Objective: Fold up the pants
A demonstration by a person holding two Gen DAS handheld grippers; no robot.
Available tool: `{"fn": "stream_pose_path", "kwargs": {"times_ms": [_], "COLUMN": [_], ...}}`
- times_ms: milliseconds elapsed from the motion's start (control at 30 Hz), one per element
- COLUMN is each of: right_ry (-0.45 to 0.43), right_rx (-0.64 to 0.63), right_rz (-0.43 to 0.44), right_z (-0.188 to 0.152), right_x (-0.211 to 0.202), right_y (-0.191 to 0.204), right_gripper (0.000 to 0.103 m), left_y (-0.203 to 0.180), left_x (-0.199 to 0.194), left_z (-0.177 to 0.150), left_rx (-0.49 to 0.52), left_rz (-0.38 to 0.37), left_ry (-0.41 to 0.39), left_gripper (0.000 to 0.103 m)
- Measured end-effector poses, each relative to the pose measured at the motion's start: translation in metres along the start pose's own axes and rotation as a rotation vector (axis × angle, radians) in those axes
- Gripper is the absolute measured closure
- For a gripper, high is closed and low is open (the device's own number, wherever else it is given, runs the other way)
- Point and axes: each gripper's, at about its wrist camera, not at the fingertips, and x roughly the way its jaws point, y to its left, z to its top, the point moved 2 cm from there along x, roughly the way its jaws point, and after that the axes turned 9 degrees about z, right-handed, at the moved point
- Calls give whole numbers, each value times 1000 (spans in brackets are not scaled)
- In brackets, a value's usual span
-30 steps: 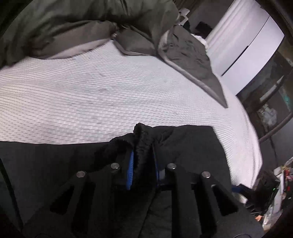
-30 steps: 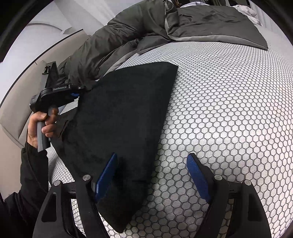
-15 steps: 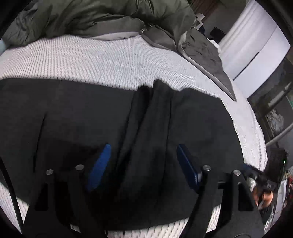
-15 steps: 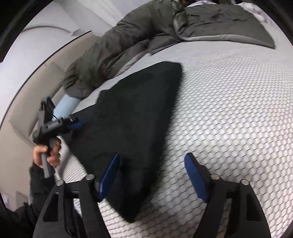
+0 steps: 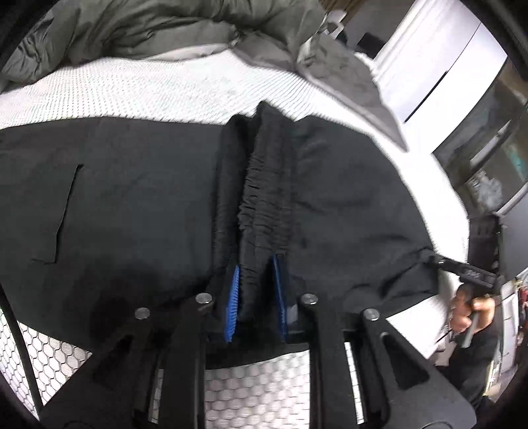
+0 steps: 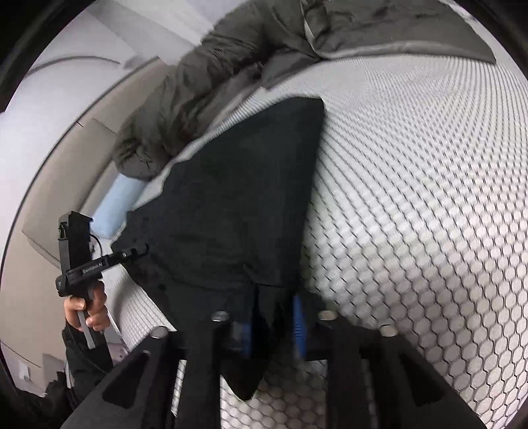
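Black pants [image 5: 132, 198] lie spread across the white honeycomb bed sheet [image 5: 165, 85]. My left gripper [image 5: 254, 267] has its jaws closing on a bunched ridge of the elastic waistband, and its blue pads press the cloth from both sides. In the right wrist view the pants [image 6: 237, 198] form a dark wedge. There my right gripper [image 6: 274, 303] is closing on the near edge of the cloth, with fabric pinched between its blue pads. Each view shows the other gripper at the cloth's far corner: the right gripper [image 5: 462, 270] and the left gripper [image 6: 128, 255].
A grey duvet [image 5: 148, 29] is heaped along the far side of the bed, also the duvet [image 6: 198, 82]. A light blue pillow [image 6: 115, 204] lies by the headboard. White wardrobe doors [image 5: 429, 66] stand beyond the bed. A hand [image 6: 89, 310] holds the left gripper's handle.
My left gripper let go of the cloth, moved across the pants, then closed on the waistband ridge. My right gripper's wide jaws closed on the pants' near edge.
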Motion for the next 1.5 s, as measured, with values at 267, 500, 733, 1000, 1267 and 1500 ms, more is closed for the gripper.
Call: {"fn": "stream_pose_path", "kwargs": {"times_ms": [267, 500, 733, 1000, 1267, 1500], "right_ry": [42, 53, 28, 37, -125, -59], "right_rx": [-94, -102, -78, -73, 95, 69], "right_rz": [40, -7, 40, 76, 118, 51], "right_z": [-28, -30, -48, -68, -40, -44], "right_x": [-19, -2, -20, -43, -47, -30], "right_y": [15, 27, 26, 26, 7, 6], "right_gripper": [54, 90, 97, 72, 47, 96], "left_y": [-4, -80, -180, -206, -199, -201], "left_x": [-27, -27, 28, 49, 54, 57], "left_z": [6, 13, 10, -2, -9, -16], "left_rx": [12, 65, 253, 313, 331, 359], "left_rz": [42, -18, -43, 18, 31, 47], "left_ry": [-119, -215, -133, -117, -125, -128], "left_gripper": [45, 29, 28, 27, 26, 24]}}
